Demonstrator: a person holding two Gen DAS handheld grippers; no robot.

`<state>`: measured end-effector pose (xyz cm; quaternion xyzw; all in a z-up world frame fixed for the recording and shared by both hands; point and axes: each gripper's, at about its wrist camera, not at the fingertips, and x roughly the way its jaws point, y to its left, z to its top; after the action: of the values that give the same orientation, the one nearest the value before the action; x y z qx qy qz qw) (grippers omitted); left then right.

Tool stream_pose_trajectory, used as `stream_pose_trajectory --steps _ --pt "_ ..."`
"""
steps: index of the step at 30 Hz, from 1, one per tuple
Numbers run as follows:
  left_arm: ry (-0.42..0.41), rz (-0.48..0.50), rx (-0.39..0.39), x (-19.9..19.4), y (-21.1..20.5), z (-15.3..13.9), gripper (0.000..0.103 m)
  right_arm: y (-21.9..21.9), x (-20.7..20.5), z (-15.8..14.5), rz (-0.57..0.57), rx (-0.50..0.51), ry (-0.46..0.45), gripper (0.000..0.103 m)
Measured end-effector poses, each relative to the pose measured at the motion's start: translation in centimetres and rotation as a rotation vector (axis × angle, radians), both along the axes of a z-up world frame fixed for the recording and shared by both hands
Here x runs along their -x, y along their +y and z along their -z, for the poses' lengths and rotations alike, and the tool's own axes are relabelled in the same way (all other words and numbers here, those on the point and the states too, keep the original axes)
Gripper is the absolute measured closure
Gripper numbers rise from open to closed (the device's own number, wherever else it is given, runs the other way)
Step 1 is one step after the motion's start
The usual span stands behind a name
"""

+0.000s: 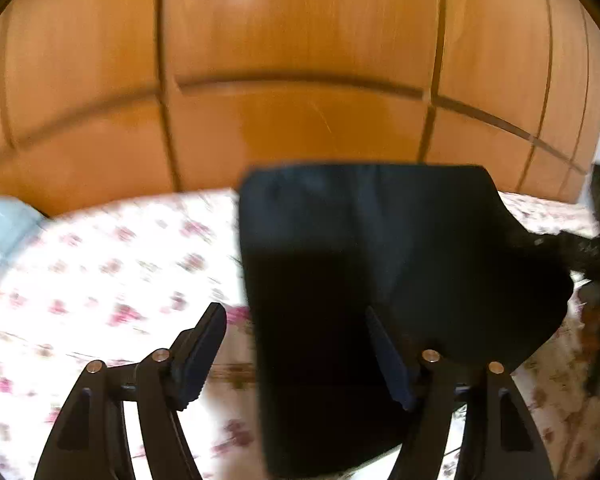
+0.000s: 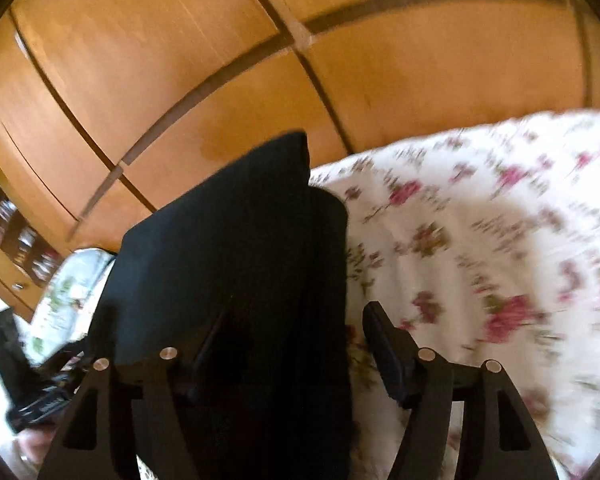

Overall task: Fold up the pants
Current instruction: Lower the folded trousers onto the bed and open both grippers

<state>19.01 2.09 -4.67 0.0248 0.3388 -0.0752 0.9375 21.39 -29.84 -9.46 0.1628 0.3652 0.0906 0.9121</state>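
The dark navy pants (image 1: 340,280) lie folded into a flat rectangle on the floral bedsheet (image 1: 100,280). In the left wrist view my left gripper (image 1: 296,356) is open, its jaws wide apart; the left edge of the pants lies between the fingers, and the right finger (image 1: 388,364) rests over the fabric. In the right wrist view the pants (image 2: 240,260) fill the centre left. My right gripper (image 2: 284,360) is open; its left finger is over the dark cloth and hard to make out, and its right finger (image 2: 392,356) is over the sheet (image 2: 480,240).
A wooden panelled wardrobe (image 1: 300,60) stands behind the bed. A pale blue pillow (image 1: 4,220) lies at the far left. The other gripper shows as a dark shape at the right edge of the left wrist view (image 1: 596,248) and at the lower left of the right wrist view (image 2: 40,396).
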Motion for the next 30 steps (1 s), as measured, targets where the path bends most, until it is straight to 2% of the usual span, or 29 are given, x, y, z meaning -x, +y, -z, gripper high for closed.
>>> stream_pose_trajectory --steps 2,3,4,6,7,9,11,12,13,14,16,18,20,21,23,24,25,28,30 --pt "-0.086 -0.053 -0.042 2.1 0.4 -1.0 0.031 -0.1 1.9 -1.6 0.036 0.017 -0.064 0.051" --pt "-0.106 -0.055 -0.026 2.9 0.4 -1.2 0.031 0.0 2.9 -2.2 0.031 0.002 -0.099 0.064" --pt "-0.124 -0.043 0.014 3.6 0.2 -1.5 0.031 0.3 3.7 -2.7 0.014 -0.011 -0.126 0.071" --pt "-0.114 -0.01 0.053 3.9 -0.5 -1.3 0.032 2.0 4.7 -3.2 -0.055 0.0 -0.147 0.079" --pt "-0.092 0.009 0.051 3.7 -1.2 -1.1 0.037 2.9 4.7 -3.2 -0.09 0.016 -0.141 0.082" --pt "-0.053 0.036 -0.001 2.7 -2.7 -0.2 0.045 4.6 4.7 -2.5 -0.138 0.08 -0.11 0.085" --pt "0.019 0.035 -0.097 1.3 -4.7 1.4 0.045 5.2 4.2 -1.4 -0.128 0.132 -0.06 0.086" --pt "0.042 0.034 -0.137 0.8 -5.0 2.3 0.044 5.1 3.8 -0.9 -0.091 0.158 -0.035 0.093" --pt "0.033 0.036 -0.159 0.7 -5.3 2.6 0.043 4.9 3.5 -0.5 -0.064 0.164 -0.018 0.102" --pt "0.016 0.041 -0.175 0.9 -5.4 2.6 0.043 4.6 3.3 -0.2 -0.035 0.166 -0.007 0.103" --pt "0.028 0.04 -0.182 0.8 -5.5 2.6 0.043 4.2 2.8 0.3 0.001 0.147 -0.003 0.103" --pt "0.055 0.024 -0.138 0.8 -4.8 2.2 0.043 4.5 2.8 0.2 0.026 0.155 -0.006 0.103" --pt "0.087 0.001 -0.08 1.4 -4.0 1.7 0.043 4.5 3.3 -0.3 0.032 0.154 -0.015 0.1" --pt "0.098 -0.009 -0.052 1.9 -3.6 1.5 0.043 4.6 3.9 -0.8 0.036 0.146 -0.022 0.093" --pt "0.108 -0.026 -0.013 3.0 -3.1 1.4 0.043 5.0 5.4 -1.4 0.048 0.143 -0.032 0.074" --pt "0.111 -0.036 -0.003 3.6 -3.0 1.4 0.042 5.2 6.5 -1.8 0.058 0.141 -0.045 0.056" --pt "0.116 -0.047 0.004 4.1 -3.0 1.5 0.038 5.4 7.2 -1.7 0.06 0.138 -0.055 0.043" --pt "0.161 -0.076 0.053 5.9 -2.8 2.1 0.035 6.7 10.0 -1.3 0.043 0.145 -0.047 0.039" --pt "0.2 -0.088 0.129 7.3 -2.4 2.9 0.035 7.5 11.2 -0.5 0.026 0.153 -0.007 0.034"
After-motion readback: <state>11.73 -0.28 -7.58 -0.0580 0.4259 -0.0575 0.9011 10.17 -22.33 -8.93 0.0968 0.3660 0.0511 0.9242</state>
